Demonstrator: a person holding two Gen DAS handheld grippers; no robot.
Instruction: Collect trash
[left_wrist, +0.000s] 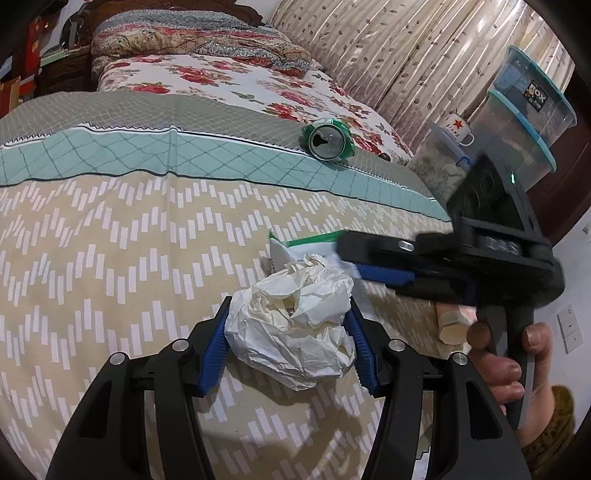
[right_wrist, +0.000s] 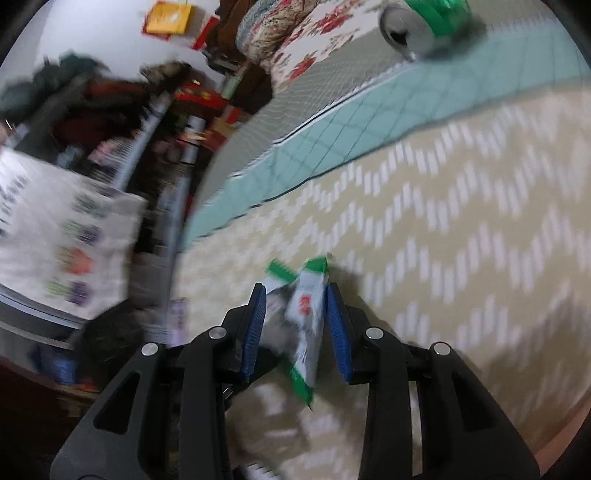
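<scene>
Crumpled paper ball (left_wrist: 295, 328): white, matt, heavily creased. Wrapper (right_wrist: 306, 317): thin glossy plastic film, green-edged. Can (left_wrist: 328, 138): shiny metal, green printed wall, far right. Bedspread (left_wrist: 129, 240): woven cloth, matt, quilted look. Left gripper (left_wrist: 288, 332): matt black plastic, ribbed blue pads (left_wrist: 214, 354), bright metal pins. Storage boxes (left_wrist: 532, 110): translucent plastic.

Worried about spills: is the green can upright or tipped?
Tipped: the green can lies sideways on the bedspread, opened top facing the camera.

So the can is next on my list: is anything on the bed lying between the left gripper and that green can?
The left gripper is shut on the crumpled paper. The wrapper lies partway toward the green can; bare bedspread beyond.
</scene>
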